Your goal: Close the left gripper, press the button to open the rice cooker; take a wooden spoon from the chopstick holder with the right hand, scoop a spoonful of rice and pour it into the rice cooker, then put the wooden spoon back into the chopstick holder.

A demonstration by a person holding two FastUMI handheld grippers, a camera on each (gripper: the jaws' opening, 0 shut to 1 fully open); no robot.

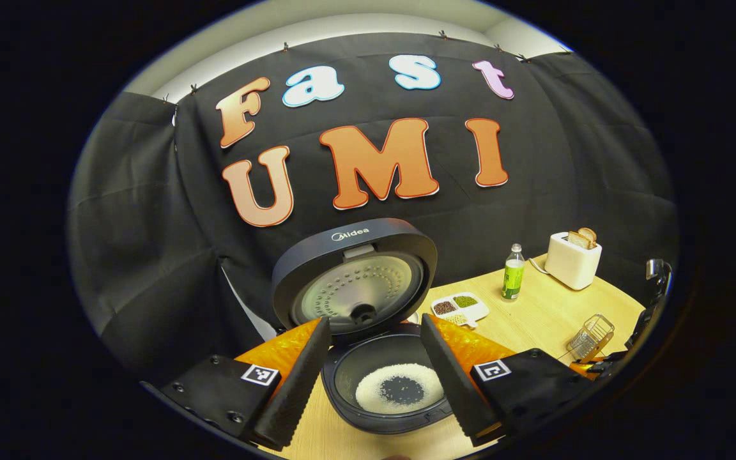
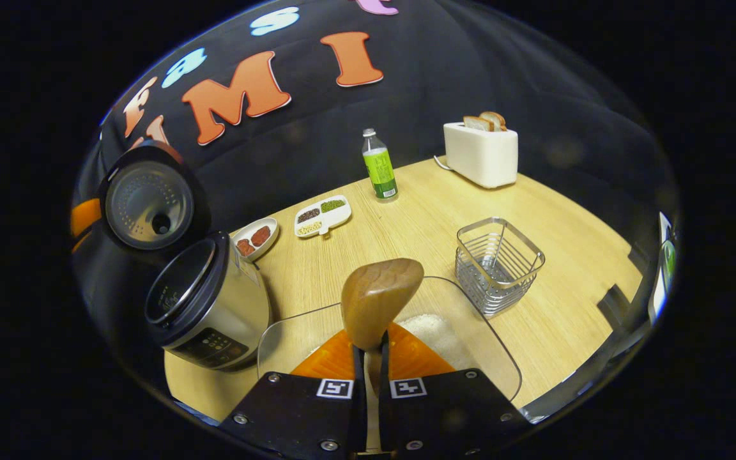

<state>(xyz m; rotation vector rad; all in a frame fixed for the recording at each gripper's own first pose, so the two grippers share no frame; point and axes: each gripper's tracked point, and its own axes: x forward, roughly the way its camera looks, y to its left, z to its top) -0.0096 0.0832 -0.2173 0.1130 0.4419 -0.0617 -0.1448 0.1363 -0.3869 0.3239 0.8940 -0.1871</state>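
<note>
Left gripper view
- left gripper [image 1: 373, 377]: sitting at bottom centre, fingers spread wide, gripping nothing
- rice cooker [image 1: 381, 383]: standing open at lower centre between the fingers, lid [image 1: 355, 281] tilting up behind, rice [image 1: 400, 387] lying as a ring in the pot
- chopstick holder [image 1: 590, 337]: standing at lower right on the table [image 1: 534, 319]
- sectioned dish [image 1: 460, 306], bottle [image 1: 513, 273], toaster [image 1: 573, 259]: lining up right of centre towards the upper right

Right gripper view
- right gripper [image 2: 373, 367]: sitting at bottom centre, fingers nearly together, clamping the wooden spoon [image 2: 381, 300] by its handle, bowl pointing up at centre
- clear container [image 2: 470, 332]: lying under the spoon at lower centre, white rice showing inside
- chopstick holder [image 2: 499, 263]: standing right of centre, apart from the spoon
- rice cooker [image 2: 205, 306]: standing at lower left, lid up at left edge
</note>
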